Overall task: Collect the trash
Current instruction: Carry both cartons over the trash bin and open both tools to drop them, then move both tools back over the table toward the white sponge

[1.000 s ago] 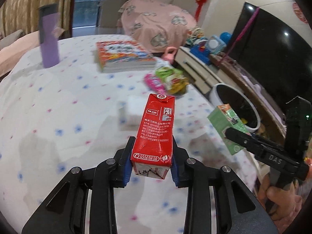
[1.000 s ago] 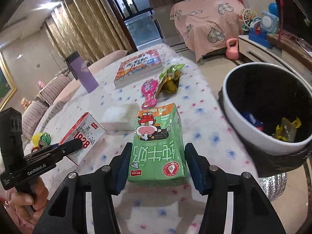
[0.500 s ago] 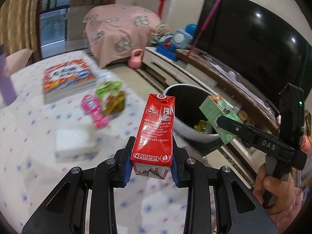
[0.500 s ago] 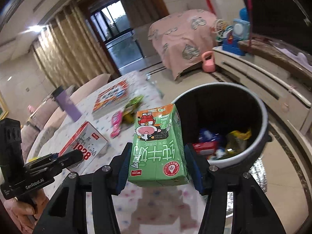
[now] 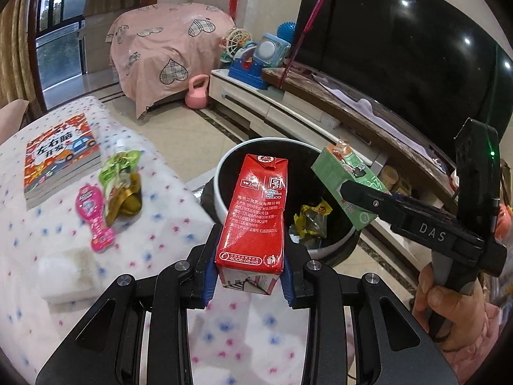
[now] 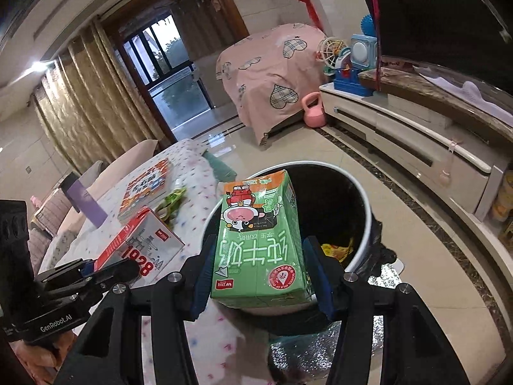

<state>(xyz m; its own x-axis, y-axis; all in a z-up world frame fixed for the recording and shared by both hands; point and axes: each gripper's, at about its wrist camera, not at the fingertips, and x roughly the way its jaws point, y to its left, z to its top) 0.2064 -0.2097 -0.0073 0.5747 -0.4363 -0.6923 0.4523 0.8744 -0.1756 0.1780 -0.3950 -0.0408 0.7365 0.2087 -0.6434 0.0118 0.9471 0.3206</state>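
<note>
My left gripper is shut on a red milk carton, held over the table's edge just short of the trash bin. My right gripper is shut on a green milk carton, held above the near rim of the same white-rimmed black bin. The green carton also shows in the left wrist view, over the bin's right rim. The red carton shows in the right wrist view at the left. Wrappers lie in the bin.
On the dotted tablecloth lie a green pouch, a pink packet, a white block and a book. A purple bottle stands further back. A TV cabinet runs behind the bin.
Both grippers have swung right from over the table to the bin, each keeping its carton. The green carton now hangs over the bin's opening.
</note>
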